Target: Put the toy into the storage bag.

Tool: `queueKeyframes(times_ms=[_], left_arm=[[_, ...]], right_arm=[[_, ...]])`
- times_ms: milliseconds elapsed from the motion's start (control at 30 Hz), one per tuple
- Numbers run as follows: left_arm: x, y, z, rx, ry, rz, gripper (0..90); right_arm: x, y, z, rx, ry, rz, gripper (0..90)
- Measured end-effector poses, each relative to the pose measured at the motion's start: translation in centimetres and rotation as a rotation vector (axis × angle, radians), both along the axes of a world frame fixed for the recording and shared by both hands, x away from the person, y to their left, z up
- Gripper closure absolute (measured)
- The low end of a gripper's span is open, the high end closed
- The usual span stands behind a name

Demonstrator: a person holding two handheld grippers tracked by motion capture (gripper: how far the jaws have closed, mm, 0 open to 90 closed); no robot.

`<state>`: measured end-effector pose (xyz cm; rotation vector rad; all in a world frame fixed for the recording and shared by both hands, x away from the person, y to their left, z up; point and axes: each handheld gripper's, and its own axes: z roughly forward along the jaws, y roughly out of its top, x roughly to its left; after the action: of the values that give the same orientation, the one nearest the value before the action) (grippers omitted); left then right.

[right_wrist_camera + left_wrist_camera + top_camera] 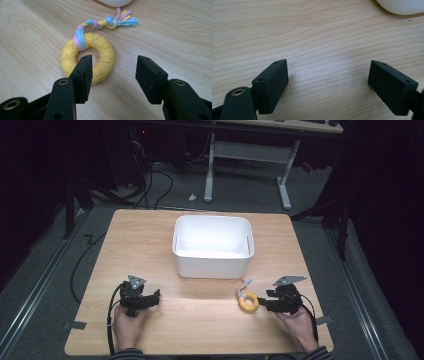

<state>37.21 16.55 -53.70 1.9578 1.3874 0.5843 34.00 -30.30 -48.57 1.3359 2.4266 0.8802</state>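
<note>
A yellow rubber ring toy [248,302] [106,56] with paw prints lies flat on the wooden table [200,330], just in front of the white bin [212,265]. A braided pastel rope [100,23] is tied through the ring and trails toward the bin. My right gripper [263,303] [113,60] is open and low over the ring's near side. Its left jaw covers part of the hole, the right jaw stands clear of the rim, and neither pad presses on the toy. At the front left, my left gripper [157,297] [328,66] is open over bare wood.
The white bin, with nothing seen inside, stands at the table's middle back; its corner [402,5] shows ahead of the left gripper. Behind the table are a desk frame [285,175], cables on grey floor and dark surroundings. Hands hold both grippers at the front edge.
</note>
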Motion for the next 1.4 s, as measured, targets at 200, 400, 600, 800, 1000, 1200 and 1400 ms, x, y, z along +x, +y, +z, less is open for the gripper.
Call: queueKeyframes(times_ms=[200, 400, 600, 800, 1000, 1200, 1400], left_arm=[[0.0, 0.0, 0.0, 0.000, 0.000, -0.001, 16.9], [0.0, 0.0, 0.0, 0.000, 0.000, -0.001, 17.0], [0.0, 0.0, 0.0, 0.000, 0.000, -0.001, 16.9], [0.0, 0.0, 0.0, 0.000, 0.000, -0.001, 16.9], [0.0, 0.0, 0.0, 0.000, 0.000, -0.001, 17.0], [0.0, 0.0, 0.0, 0.000, 0.000, -0.001, 16.9], [0.0, 0.0, 0.0, 0.000, 0.000, -0.001, 17.0]], right_arm=[[0.7, 0.9, -0.1, -0.030, 0.008, 0.013, 50.9], [1.3, 1.9, -0.2, -0.062, 0.041, 0.032, 53.6], [1.8, 2.7, -0.4, -0.094, 0.061, 0.042, 55.7], [2.3, 3.3, -0.6, -0.117, 0.069, 0.051, 57.0], [2.6, 3.7, -0.9, -0.148, 0.080, 0.059, 58.6], [2.7, 3.9, -1.2, -0.171, 0.094, 0.068, 59.5], [2.8, 4.1, -1.5, -0.189, 0.103, 0.072, 61.0]])
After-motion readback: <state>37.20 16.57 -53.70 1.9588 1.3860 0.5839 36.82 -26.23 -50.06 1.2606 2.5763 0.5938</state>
